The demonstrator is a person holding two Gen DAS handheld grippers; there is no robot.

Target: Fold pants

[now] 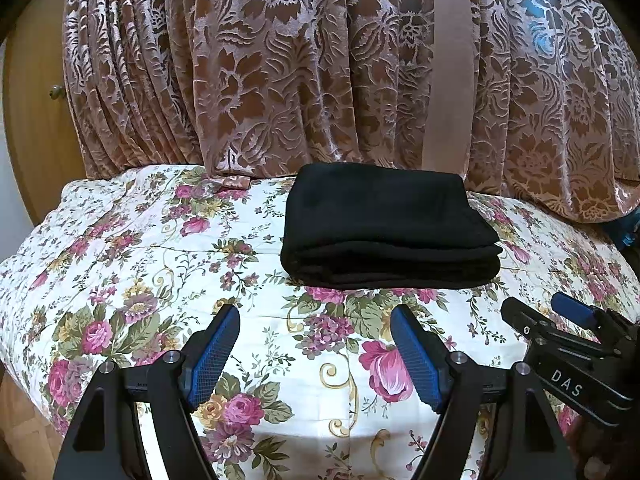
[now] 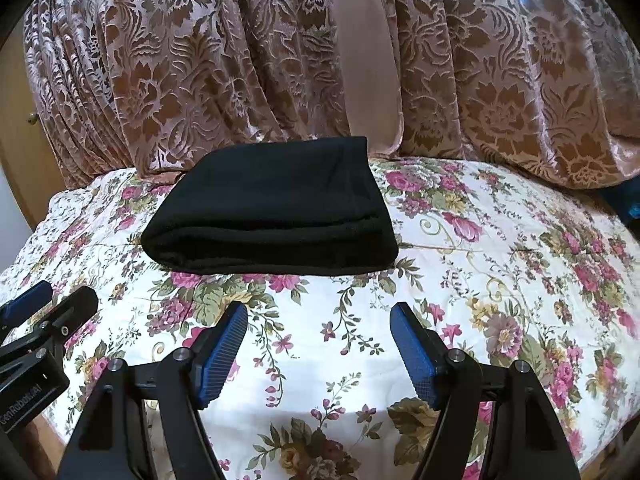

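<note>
Two hand-held grippers hang over the near edge of the bed, and neither has anything in it. The left hand-held gripper [image 1: 314, 316] has its blue pads spread wide over bare quilt; the right hand-held gripper [image 2: 318, 314] is spread as well, with only the printed roses showing between its pads. They sit side by side, near each other but apart.

Beyond them lie the black pants [image 1: 390, 226], already brought down to a compact, thick rectangle of several stacked layers. The bundle rests on the floral bedspread [image 1: 160, 264] toward the far edge of the bed, its back edge just beside the hem of the brown patterned curtain [image 1: 280, 72]. The layered edges along its near side look fairly even, with one corner at the right poking out a little.

To my eye the folding is done, or as good as done: no leg or waistband trails loose, and both tools are clear of the cloth. At most a small squaring-up of that right corner remains.
</note>
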